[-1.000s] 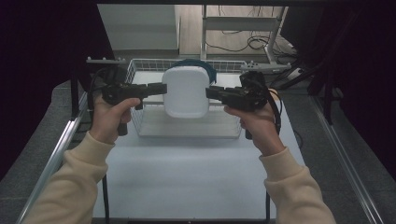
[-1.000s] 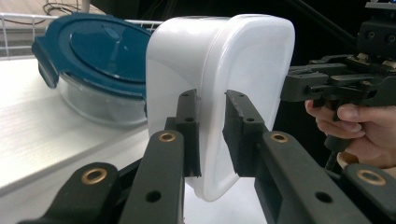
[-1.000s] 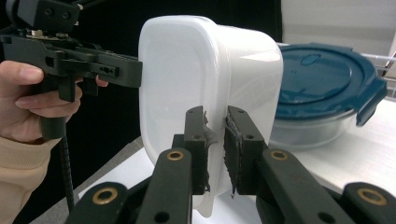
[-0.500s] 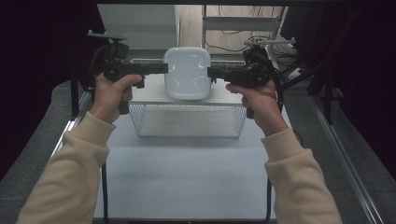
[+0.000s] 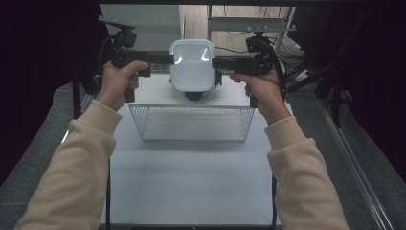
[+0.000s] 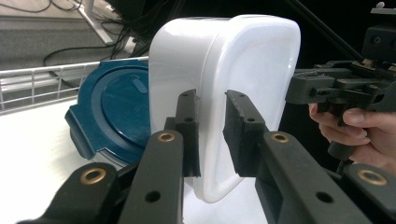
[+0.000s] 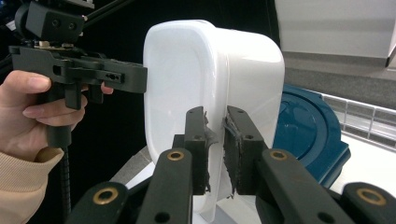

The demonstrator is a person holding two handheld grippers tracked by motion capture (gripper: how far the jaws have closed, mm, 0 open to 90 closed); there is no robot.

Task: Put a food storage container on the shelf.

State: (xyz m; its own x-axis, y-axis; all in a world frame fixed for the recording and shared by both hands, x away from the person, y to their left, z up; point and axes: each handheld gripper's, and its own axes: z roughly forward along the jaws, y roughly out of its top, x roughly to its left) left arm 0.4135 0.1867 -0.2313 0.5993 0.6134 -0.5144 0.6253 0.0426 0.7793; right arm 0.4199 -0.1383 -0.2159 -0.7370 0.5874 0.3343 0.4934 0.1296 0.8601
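Nearest the camera in the high view, two forearms in cream sleeves (image 5: 76,163) reach forward over the white table (image 5: 191,182). Beyond the bare table surface stands a wire basket (image 5: 192,123), its interior showing nothing but the mesh floor. Past the basket, the left hand (image 5: 115,84) grips the left gripper (image 5: 171,58) and the right hand (image 5: 258,88) grips the right gripper (image 5: 214,62); both point inward toward each other. Between them hangs a white plastic container (image 5: 192,64), held off the table beyond the basket's far wall, its open mouth facing up toward the camera. In the left gripper view the two black jaws are clamped on the container's rim wall (image 6: 219,107), one pad inside and one outside. In the right gripper view the jaws are likewise pinched onto the opposite rim wall (image 7: 215,107), pads pressed against both faces. Behind and below the container a dark blue lid (image 6: 114,112) lies on the table surface, its edge showing just under the container in the high view (image 5: 196,95). Farthest off, cables and a metal frame (image 5: 249,24) stand past the table edge
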